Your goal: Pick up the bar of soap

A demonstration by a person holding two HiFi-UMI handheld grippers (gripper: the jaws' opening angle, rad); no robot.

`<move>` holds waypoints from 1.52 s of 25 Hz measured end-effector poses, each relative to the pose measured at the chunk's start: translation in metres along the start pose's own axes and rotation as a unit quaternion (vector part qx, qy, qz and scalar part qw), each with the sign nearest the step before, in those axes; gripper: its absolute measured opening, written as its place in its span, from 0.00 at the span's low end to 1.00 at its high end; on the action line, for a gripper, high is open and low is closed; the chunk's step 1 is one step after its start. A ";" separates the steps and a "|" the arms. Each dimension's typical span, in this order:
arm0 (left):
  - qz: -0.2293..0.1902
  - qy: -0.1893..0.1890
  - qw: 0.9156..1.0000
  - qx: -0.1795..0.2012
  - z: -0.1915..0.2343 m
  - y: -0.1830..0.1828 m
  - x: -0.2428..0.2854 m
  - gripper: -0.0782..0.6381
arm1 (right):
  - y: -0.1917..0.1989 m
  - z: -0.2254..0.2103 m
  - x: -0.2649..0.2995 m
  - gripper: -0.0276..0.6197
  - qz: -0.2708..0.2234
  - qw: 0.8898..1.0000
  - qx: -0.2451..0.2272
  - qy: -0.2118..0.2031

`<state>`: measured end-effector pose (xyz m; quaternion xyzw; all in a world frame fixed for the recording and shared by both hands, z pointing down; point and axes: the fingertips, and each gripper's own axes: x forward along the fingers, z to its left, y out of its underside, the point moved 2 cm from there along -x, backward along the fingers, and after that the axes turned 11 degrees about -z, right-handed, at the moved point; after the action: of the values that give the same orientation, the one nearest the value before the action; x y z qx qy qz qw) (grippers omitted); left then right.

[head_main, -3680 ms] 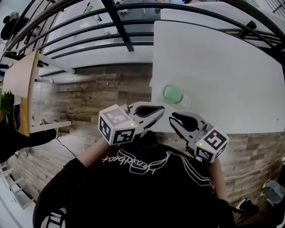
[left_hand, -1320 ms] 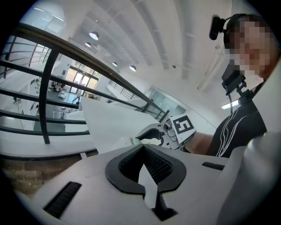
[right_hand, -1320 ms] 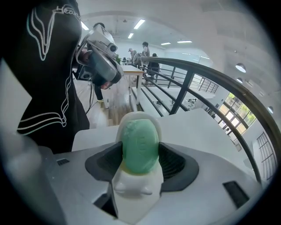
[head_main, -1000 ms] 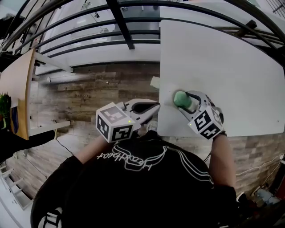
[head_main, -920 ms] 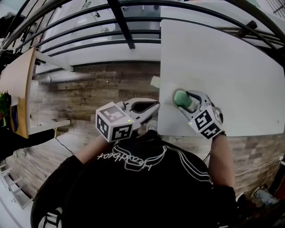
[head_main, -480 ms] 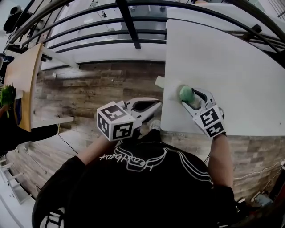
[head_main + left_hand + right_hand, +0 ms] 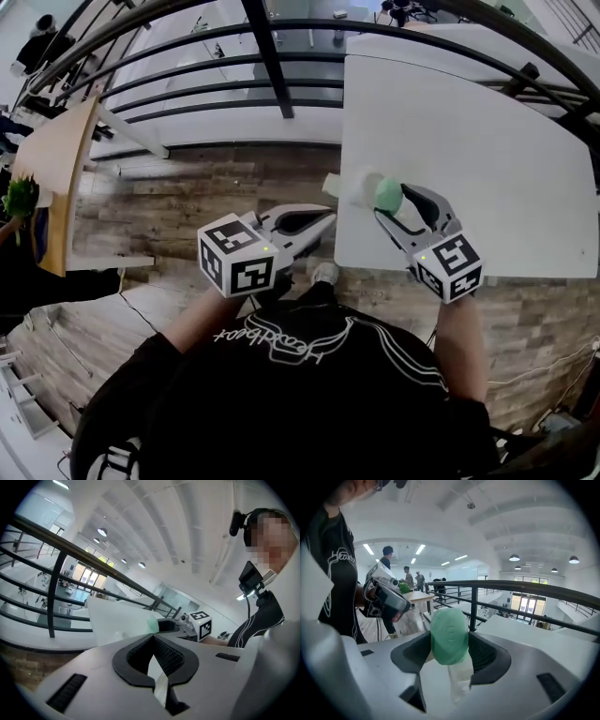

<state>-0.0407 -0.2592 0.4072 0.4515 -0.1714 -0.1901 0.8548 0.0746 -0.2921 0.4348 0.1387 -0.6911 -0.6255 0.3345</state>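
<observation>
The right tool is clenched on the bar of soap. In the right gripper view, the two dark padded jaws press on opposite sides of the green soap, which stands on edge between them, with its upper half rising above the jaws. A pale translucent scrap hangs just below the soap, between the jaws. I cannot tell what it is.

From the head view, the soap is at the left edge of the white table, close to the corner nearest me. The marker cube on my right tool sits over the table's near edge. I cannot tell whether the soap touches the table.

The left tool is closed with nothing in it. In the left gripper view its jaw tips meet, and only the table shows through the loop behind them. This tool is off the table, just beside its near-left corner, over the wooden floor.
</observation>
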 end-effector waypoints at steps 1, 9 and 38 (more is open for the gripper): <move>-0.002 0.003 1.000 0.001 -0.007 0.000 -0.003 0.12 | -0.008 0.007 -0.008 0.40 -0.011 1.000 0.001 0.002; -0.034 0.038 0.999 -0.011 -0.081 0.001 -0.031 0.12 | -0.057 0.078 -0.080 0.40 -0.076 0.997 -0.026 0.006; -0.043 0.076 0.993 0.079 -0.279 0.073 -0.097 0.12 | -0.041 0.223 -0.268 0.40 -0.184 0.976 0.112 0.039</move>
<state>0.0168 0.0224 0.3074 0.5379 -0.1010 -0.1773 0.8180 0.1207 0.0361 0.3194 0.3241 -0.7057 -0.5893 0.2228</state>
